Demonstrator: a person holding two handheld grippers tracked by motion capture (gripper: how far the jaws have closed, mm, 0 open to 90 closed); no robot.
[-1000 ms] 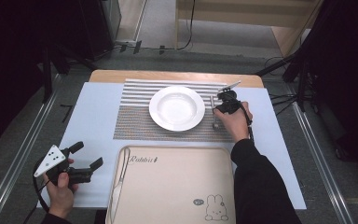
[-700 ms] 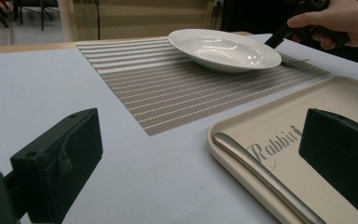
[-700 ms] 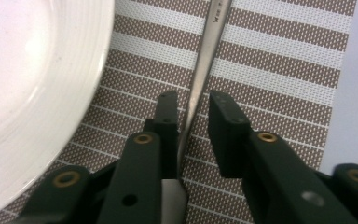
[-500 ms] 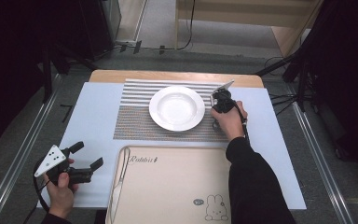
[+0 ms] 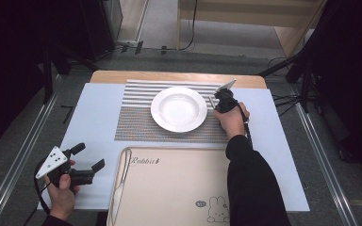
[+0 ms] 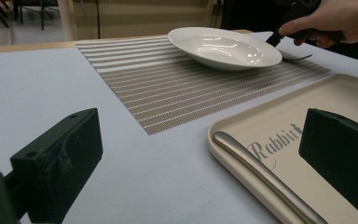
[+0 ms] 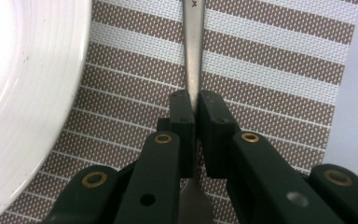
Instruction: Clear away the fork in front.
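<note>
Fork (image 7: 194, 51) is clamped at its handle by the right claw (image 7: 196, 109), jaws just closed on it; it's laid on the striped mat (image 5: 136, 123), beside the white plate (image 5: 178, 108). Left claw (image 5: 86, 157) is held apart nr the tray (image 5: 179, 188) on the bench (image 5: 94, 108).

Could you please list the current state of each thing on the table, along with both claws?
Round white ceramic plate: empty, upright on the striped placemat.
Silver metal fork: lying flat on the mat, right of the plate, pinched by its handle.
Silver metal utensil: lying untouched in the beige tray.
Beige plastic tray: flat on the table.
Right claw: shut on the fork.
Left claw: open, holding nothing.
</note>
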